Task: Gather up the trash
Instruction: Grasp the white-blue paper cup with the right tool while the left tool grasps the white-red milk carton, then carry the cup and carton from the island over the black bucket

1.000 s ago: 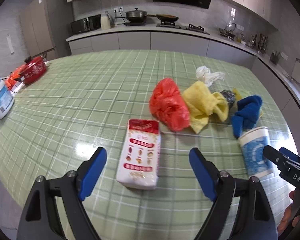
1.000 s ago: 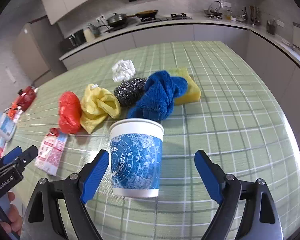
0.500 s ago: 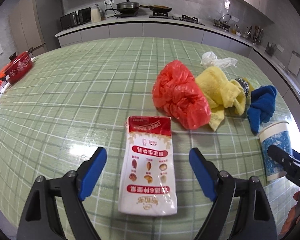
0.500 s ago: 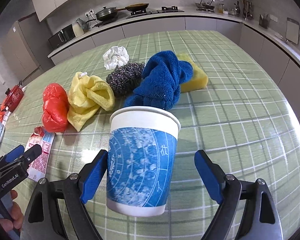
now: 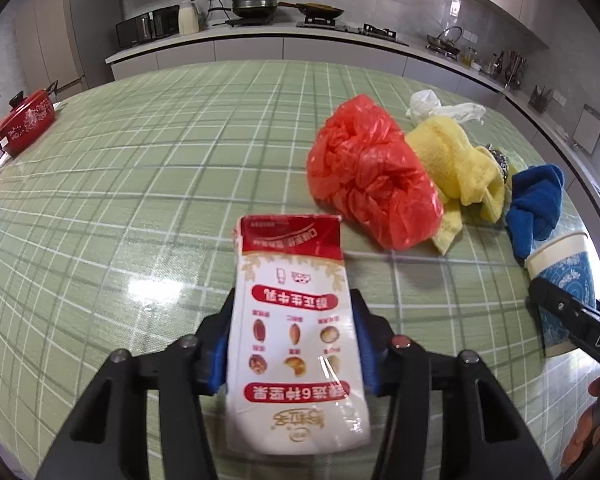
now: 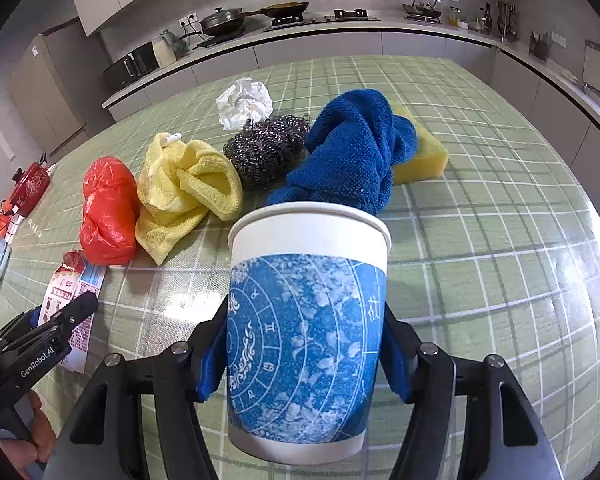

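Left gripper (image 5: 296,344) just closing, pads pinching limp, light snack pouch (image 5: 296,328) mid-body. Right gripper (image 6: 304,356) just closing, squeezing crushable paper cup (image 6: 306,332) below rim.

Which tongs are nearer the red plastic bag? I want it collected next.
Left. The left tongs, closed on the snack packet, sit just before the red plastic bag; the right tongs grip the paper cup farther away.
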The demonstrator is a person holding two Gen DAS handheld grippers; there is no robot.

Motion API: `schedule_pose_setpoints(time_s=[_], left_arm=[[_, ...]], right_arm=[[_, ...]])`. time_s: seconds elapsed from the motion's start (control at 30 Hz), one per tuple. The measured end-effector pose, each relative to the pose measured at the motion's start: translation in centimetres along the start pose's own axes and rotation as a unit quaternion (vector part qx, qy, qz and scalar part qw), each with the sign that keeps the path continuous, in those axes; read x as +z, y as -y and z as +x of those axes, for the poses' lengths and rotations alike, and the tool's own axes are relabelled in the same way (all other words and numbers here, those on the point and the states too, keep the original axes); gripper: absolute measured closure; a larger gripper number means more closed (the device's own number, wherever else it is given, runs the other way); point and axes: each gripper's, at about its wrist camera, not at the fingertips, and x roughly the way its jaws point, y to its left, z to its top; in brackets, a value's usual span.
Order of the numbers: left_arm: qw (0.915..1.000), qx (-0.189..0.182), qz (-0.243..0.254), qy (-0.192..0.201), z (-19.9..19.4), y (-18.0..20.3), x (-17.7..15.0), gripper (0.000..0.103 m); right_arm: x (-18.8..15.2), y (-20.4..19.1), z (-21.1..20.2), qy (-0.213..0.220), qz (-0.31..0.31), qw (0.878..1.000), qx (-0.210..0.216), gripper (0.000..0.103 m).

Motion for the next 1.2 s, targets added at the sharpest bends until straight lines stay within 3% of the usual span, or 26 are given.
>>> schedule_pose_setpoints(time_s=[0.67,1.2], left_arm=[[0.9994,-0.024,0.001,0.025,-3.5,2.1,0.0,0.052],[0.9982,-0.036,0.025,0.039,-5.5,10.8,-0.9,0.052]], right_arm=[[-0.2,0.9,-3.2,0.028,-0.010,1.000,0.004,0.041],[-1.3,6.5,-7.1,0.042,-0.009,0.999,0.020,0.041]])
